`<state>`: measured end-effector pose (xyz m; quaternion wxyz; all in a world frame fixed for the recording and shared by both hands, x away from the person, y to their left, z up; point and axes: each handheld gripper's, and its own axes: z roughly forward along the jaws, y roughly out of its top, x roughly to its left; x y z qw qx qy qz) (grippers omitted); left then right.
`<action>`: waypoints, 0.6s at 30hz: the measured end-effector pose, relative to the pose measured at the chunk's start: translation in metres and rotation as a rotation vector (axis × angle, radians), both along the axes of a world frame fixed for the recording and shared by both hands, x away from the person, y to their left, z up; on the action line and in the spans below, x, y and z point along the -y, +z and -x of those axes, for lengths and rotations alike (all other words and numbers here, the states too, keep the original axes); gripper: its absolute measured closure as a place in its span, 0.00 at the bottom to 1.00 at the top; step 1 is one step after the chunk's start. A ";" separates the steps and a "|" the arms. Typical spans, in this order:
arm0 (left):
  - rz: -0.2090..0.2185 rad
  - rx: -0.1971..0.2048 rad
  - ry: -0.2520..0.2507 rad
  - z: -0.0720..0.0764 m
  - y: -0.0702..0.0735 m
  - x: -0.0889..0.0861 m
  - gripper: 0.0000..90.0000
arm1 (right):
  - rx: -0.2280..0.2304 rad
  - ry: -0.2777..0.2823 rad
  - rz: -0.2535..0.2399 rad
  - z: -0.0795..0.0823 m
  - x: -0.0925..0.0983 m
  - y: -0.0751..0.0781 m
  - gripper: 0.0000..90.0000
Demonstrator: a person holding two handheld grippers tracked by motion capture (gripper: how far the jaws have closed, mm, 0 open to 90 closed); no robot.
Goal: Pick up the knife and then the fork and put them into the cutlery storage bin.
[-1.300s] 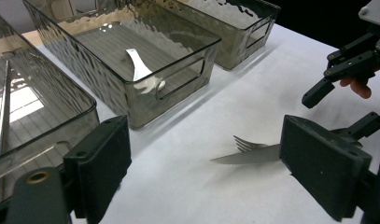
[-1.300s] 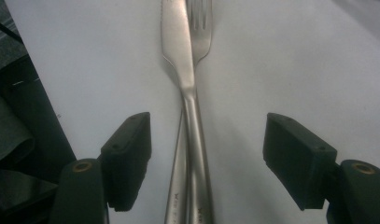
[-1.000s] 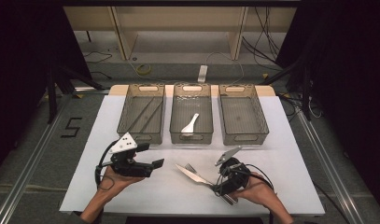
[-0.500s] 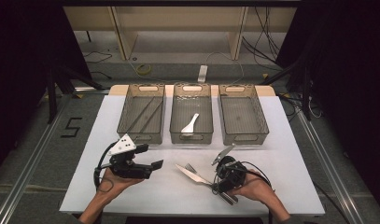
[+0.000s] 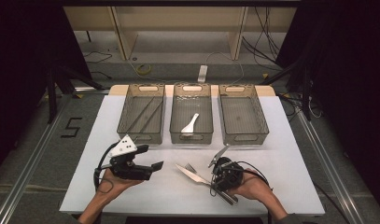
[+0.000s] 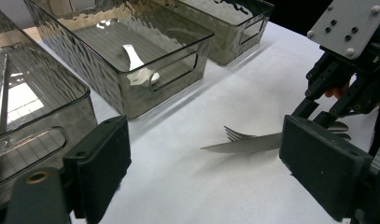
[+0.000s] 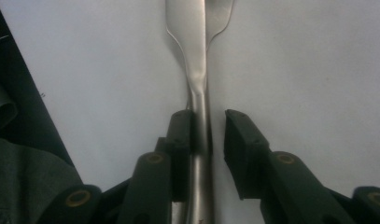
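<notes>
- The right gripper (image 5: 215,179) lay low on the white table (image 5: 290,154), near its front edge, aimed at a knife (image 5: 191,174) and a fork (image 5: 192,167) lying close together.
- In the right gripper view, its jaws had just been closing, with the knife's handle (image 7: 200,140) between them; one pad touched the handle, and a narrow gap remained at the other, so nothing was clamped yet.
- The fork (image 7: 220,18) lay just beside the knife's blade, partly under it.
- The left gripper (image 5: 152,169) was held off to the left, its jaws wide apart and empty, pointing towards the cutlery.
- Three clear bins stood in a row farther back: the left bin (image 5: 127,122) held long thin sticks, the middle bin (image 5: 176,126) a white spoon (image 5: 189,125), and the right bin (image 5: 260,122) was beside it.
</notes>
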<state>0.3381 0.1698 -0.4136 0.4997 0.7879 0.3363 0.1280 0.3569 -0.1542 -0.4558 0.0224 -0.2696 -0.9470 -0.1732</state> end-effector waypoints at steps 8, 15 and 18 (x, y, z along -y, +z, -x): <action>0.007 -0.005 -0.006 0.000 0.000 0.000 0.18 | -0.028 0.008 0.020 -0.003 -0.003 0.001 0.87; 0.012 -0.008 -0.003 0.000 0.000 0.000 0.18 | -0.019 0.033 0.055 -0.005 -0.007 0.002 0.86; 0.015 -0.009 -0.004 0.000 0.000 0.000 0.18 | -0.024 0.033 0.068 -0.006 -0.008 0.002 0.86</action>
